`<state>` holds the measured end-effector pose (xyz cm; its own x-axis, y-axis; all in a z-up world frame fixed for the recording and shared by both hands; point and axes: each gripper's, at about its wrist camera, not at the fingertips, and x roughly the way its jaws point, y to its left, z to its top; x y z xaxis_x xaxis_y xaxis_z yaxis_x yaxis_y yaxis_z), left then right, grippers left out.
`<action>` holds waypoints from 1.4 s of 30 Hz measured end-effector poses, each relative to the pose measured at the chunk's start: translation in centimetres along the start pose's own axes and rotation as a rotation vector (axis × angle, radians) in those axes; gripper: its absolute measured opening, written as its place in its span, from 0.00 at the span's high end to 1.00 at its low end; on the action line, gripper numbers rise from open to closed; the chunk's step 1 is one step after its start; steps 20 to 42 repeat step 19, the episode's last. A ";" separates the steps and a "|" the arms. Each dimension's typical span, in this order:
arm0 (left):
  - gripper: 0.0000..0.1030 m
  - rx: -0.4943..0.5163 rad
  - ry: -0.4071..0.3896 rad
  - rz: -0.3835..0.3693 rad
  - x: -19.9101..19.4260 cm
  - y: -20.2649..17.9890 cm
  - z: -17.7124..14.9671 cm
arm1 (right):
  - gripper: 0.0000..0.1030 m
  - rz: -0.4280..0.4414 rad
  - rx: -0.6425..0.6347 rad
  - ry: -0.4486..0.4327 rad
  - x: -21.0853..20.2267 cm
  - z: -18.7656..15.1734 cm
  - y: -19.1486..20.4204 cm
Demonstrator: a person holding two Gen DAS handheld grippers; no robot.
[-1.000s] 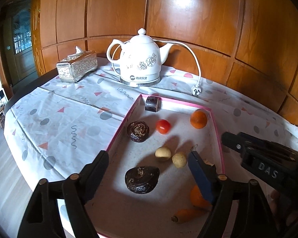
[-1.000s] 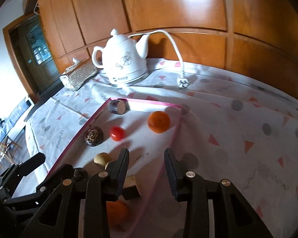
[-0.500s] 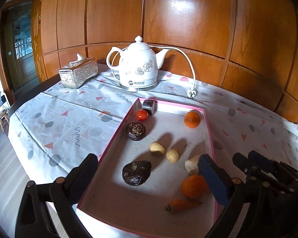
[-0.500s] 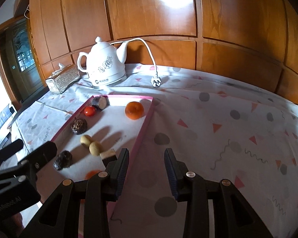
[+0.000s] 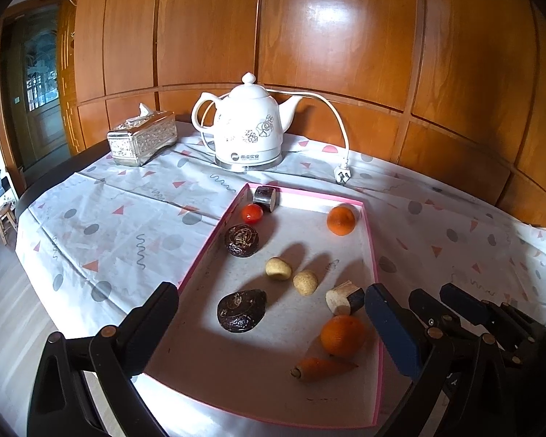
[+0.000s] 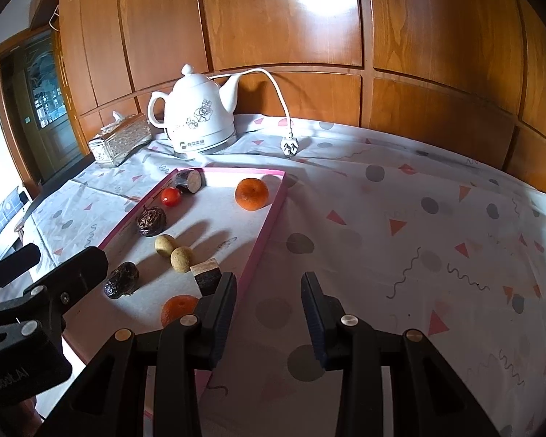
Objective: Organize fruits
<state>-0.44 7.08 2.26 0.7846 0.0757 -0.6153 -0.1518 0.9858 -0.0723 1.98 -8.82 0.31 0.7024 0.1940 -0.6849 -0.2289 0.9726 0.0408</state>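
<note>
A pink-rimmed tray [image 5: 373,255] holds the fruit. In it lie a far orange [image 5: 341,220], a tomato [image 5: 252,213], a dark cut stub [image 5: 265,198], two dark wrinkled fruits [image 5: 241,240] [image 5: 241,310], two tan balls [image 5: 278,268] [image 5: 305,282], a pale cut piece [image 5: 344,296], a near orange [image 5: 343,335] and a carrot [image 5: 322,367]. My left gripper [image 5: 271,302] hangs over the tray's near end, wide open and empty. My right gripper [image 6: 269,284] is open with a narrow, empty gap, over the cloth just right of the tray rim [image 6: 262,236].
A white kettle [image 5: 249,127] with its cord and loose plug [image 5: 342,174] stands behind the tray. A silver tissue box [image 5: 142,137] sits at the back left. Wood panelling closes the far side. The patterned tablecloth [image 6: 418,236] spreads right of the tray; the table edge drops off at the left.
Both grippers have drawn back from the tray. The left jaws have spread wider. The right gripper has swung right, off the tray and over the cloth. The tomato now lies nearer the dark stub.
</note>
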 end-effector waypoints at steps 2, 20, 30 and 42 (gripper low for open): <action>0.00 -0.001 0.004 0.015 0.0 -0.1 0.0 | 0.64 0.000 -0.002 -0.001 -0.1 -0.1 0.0; 0.00 0.000 -0.010 0.007 -0.2 -0.1 0.1 | 0.64 0.000 0.002 0.001 -0.1 -0.3 -0.5; 0.00 0.000 -0.010 0.007 -0.2 -0.1 0.1 | 0.64 0.000 0.002 0.001 -0.1 -0.3 -0.5; 0.00 0.000 -0.010 0.007 -0.2 -0.1 0.1 | 0.64 0.000 0.002 0.001 -0.1 -0.3 -0.5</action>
